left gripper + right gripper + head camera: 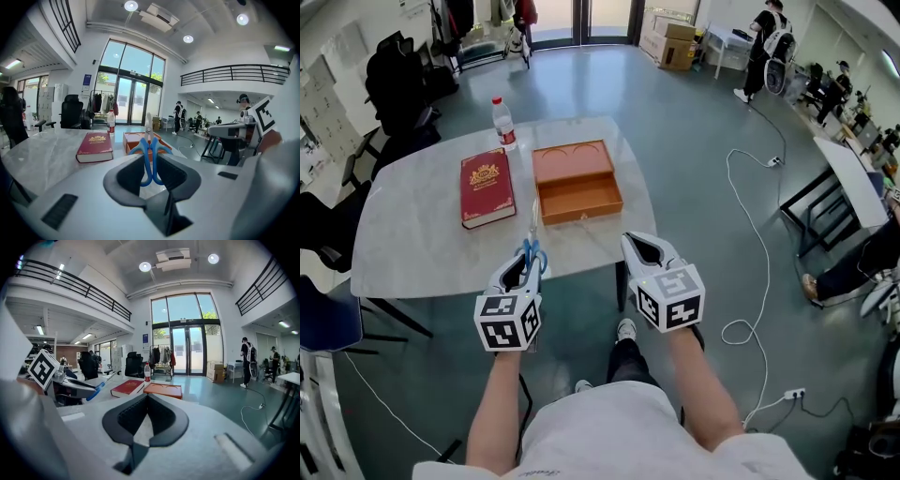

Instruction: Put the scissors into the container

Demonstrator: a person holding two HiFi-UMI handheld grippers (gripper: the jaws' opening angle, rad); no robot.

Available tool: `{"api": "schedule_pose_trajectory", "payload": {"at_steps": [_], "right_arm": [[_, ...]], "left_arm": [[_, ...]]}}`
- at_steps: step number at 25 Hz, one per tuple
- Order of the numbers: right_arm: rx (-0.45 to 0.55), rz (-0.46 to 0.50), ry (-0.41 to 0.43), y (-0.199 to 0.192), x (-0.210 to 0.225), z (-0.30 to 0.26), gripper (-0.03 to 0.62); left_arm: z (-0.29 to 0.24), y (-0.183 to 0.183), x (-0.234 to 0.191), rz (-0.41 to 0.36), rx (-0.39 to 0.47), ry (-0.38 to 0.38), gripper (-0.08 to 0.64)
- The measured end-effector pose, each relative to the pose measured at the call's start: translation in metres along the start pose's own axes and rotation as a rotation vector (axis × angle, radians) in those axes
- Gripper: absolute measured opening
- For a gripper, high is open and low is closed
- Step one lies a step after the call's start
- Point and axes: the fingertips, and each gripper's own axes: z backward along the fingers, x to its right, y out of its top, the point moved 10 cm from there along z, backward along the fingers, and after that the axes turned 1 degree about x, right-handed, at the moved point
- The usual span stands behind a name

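The left hand-held gripper (528, 260) is clamped on the blue handles of the scissors (532, 247), whose blades point to 12 o'clock above the bench (412, 234) toward the open orange container (580, 213), red book (486, 186) at its 9 o'clock, while the right hand-held gripper (642, 247) at 3 o'clock is closed on nothing.

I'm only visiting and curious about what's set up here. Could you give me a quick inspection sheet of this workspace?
Surface: pale marble-look table.
Job's things: blue-handled scissors off the table; orange container open, looks empty.
Clutter: red book and water bottle left of the container.
Grippers: left gripper shut on the scissors; right gripper shut, empty.
Cables: white cable looping over the floor, right side.
Surroundings: office chairs, people far off.
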Motion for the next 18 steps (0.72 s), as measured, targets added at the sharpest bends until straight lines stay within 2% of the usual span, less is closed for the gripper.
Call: {"api": "schedule_pose_trajectory", "payload": {"at_steps": [18], "right_arm": [[-0.008, -0.002, 0.133, 0.038, 0.131, -0.105, 0.005]], "left_arm": [[-0.129, 0.057, 0.023, 0.022, -0.042, 0.110, 0.083]]}}
